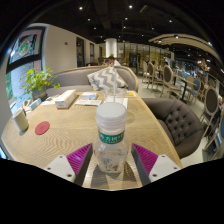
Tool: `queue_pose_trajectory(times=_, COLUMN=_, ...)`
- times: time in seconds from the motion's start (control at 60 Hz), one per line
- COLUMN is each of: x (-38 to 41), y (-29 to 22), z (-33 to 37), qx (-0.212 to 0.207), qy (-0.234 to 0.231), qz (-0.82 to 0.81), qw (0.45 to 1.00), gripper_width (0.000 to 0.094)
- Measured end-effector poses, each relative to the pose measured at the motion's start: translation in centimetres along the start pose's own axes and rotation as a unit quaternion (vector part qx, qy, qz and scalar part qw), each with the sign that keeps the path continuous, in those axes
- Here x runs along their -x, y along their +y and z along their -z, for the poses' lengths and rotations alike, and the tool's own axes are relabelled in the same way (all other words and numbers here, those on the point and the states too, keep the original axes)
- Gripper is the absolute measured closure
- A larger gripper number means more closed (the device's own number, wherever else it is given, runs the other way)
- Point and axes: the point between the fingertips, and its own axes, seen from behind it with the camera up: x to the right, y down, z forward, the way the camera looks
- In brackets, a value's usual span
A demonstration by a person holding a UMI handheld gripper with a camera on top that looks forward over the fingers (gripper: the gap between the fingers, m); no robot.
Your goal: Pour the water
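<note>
The long wooden table (70, 125) ran away from the gripper toward a sofa with a chevron cushion (104, 78) at its far end. On the far left of the table a potted plant (38, 82) stood, with a red coaster (42, 127) nearer. Beyond the bottle, near the table's middle, a clear glass (116, 97) stood upright, the likely target for the pour. Nearest, the water bottle (111, 138) stood upright between the fingers, long axis vertical, white cap on top, green label below. The gripper (110, 160) appeared narrowed onto it, both magenta pads (78, 158) against its sides. The cap looked screwed on.
</note>
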Motion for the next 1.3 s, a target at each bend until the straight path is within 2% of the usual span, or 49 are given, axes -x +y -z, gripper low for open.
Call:
queue_pose_trajectory(times=0.133, x=0.1, y=-0.9, z=-1.2, qx=-0.019, qy=0.0, qz=0.002, qw=1.0, gripper_width=0.0435)
queue_pose_trajectory(times=0.333, x=0.3, y=-1.1, z=-1.3, qx=-0.032, qy=0.011, qz=0.022, qw=0.999, gripper_width=0.0488)
queue_pose_trajectory(times=0.5, x=0.8, y=-1.7, z=-1.2, qx=-0.027, qy=0.031, qz=0.05, qw=0.998, gripper_width=0.0516)
queue_pose_trajectory(times=0.633, x=0.8, y=-3.9, z=-0.7, qx=-0.031, qy=0.068, qz=0.069, qw=0.995, gripper_width=0.0516)
queue_pose_trajectory(times=0.817, x=2.8, y=-10.9, z=1.1, qx=-0.051, qy=0.148, qz=0.163, qw=0.974, gripper_width=0.0516)
queue_pose_trajectory(times=0.95, x=7.6, y=-17.3, z=3.1, qx=-0.071, qy=0.215, qz=0.274, qw=0.935, gripper_width=0.0515)
queue_pose_trajectory(times=1.033, x=12.3, y=-20.5, z=3.5, qx=-0.081, qy=0.241, qz=0.36, qw=0.898, gripper_width=0.0515)
queue_pose_trajectory(times=1.167, x=21.6, y=-23.5, z=2.7, qx=-0.087, qy=0.257, qz=0.511, qw=0.816, gripper_width=0.0518)
queue_pose_trajectory(times=1.3, x=30.3, y=-23.0, z=0.6, qx=-0.09, qy=0.248, qz=0.646, qw=0.717, gripper_width=0.0519)
